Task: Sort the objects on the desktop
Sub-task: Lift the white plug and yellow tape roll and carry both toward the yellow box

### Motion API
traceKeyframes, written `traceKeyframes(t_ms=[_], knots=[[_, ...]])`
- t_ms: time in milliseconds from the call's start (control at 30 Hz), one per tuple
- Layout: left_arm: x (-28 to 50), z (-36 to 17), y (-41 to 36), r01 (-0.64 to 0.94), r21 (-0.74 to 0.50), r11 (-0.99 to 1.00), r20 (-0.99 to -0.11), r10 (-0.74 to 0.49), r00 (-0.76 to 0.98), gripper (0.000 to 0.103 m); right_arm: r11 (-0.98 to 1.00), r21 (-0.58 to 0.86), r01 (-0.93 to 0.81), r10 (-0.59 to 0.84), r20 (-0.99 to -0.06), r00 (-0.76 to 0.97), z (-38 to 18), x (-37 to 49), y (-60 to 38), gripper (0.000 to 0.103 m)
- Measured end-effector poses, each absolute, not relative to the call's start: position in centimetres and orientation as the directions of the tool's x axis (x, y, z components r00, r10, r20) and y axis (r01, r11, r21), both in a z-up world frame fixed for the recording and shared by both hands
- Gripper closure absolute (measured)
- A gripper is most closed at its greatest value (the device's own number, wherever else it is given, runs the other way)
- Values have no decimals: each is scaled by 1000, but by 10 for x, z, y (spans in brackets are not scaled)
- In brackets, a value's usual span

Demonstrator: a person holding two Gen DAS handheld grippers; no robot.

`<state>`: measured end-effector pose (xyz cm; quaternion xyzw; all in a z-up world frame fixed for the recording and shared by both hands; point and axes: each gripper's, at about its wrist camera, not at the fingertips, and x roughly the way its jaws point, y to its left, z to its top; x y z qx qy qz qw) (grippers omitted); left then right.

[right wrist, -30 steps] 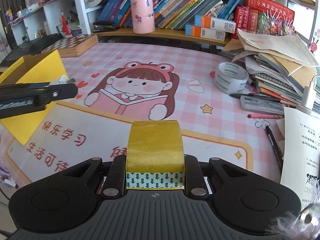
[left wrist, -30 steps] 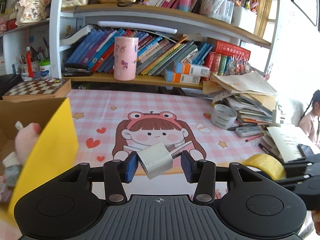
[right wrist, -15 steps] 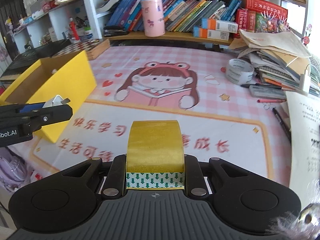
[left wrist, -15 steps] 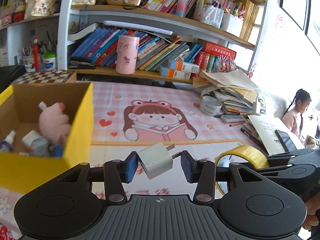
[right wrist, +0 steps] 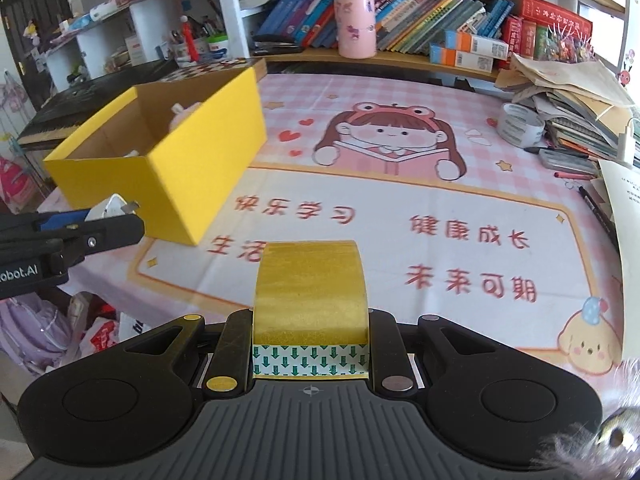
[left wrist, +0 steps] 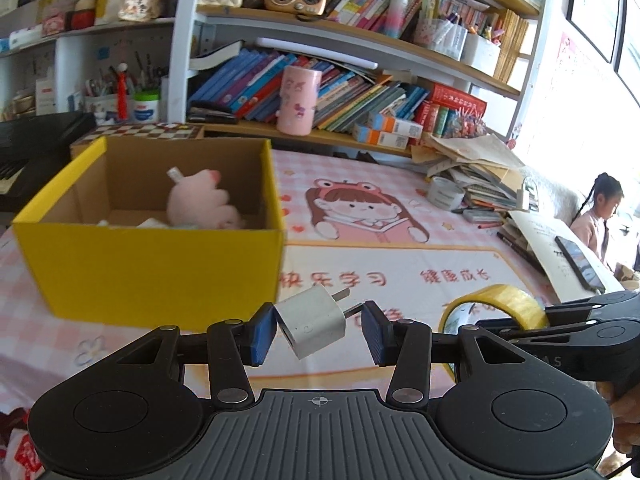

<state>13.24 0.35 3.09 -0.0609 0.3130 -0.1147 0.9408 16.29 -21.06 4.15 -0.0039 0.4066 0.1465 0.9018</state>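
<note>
- Left wrist view: left gripper (left wrist: 319, 330) clamps white charger plug (left wrist: 311, 327), just right of yellow box (left wrist: 156, 268).
- Right gripper (right wrist: 310, 344) jaws clamped on yellow tape roll (right wrist: 310, 292), farther right of box.

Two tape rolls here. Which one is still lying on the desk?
The grey-white tape roll, lying flat on the pink desk mat beside the paper pile. The yellow tape roll is clamped upright in the right gripper, off the desk.
</note>
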Motion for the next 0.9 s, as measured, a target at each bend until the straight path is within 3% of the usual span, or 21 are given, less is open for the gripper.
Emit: traceKeyframes(t_ms=[900], knots=[[55,26,102,117,-185,976,-597,-207,775,58,924,142,-355,338,-740,582,32,89,-91,86]])
